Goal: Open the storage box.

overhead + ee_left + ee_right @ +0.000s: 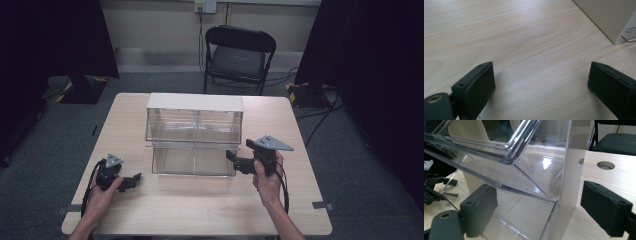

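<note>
Right gripper view shows the open right gripper (539,212) astride the clear bin's (524,182) side wall; close squarely there. The left gripper (541,87) waits open.

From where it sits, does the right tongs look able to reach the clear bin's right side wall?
Probably yes: the right tongs are open, right at the clear bin's right front corner, with its side wall between the jaws and nothing in the way.

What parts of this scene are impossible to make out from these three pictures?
- Back of the clear bin: high view, hidden behind its white top.
- Most of the bin: left gripper view, cut off by the frame's top-right corner.
- Left tool: right gripper view, blurred through the clear plastic.
- Wall socket: high view, too small and cut off at the top.
</note>
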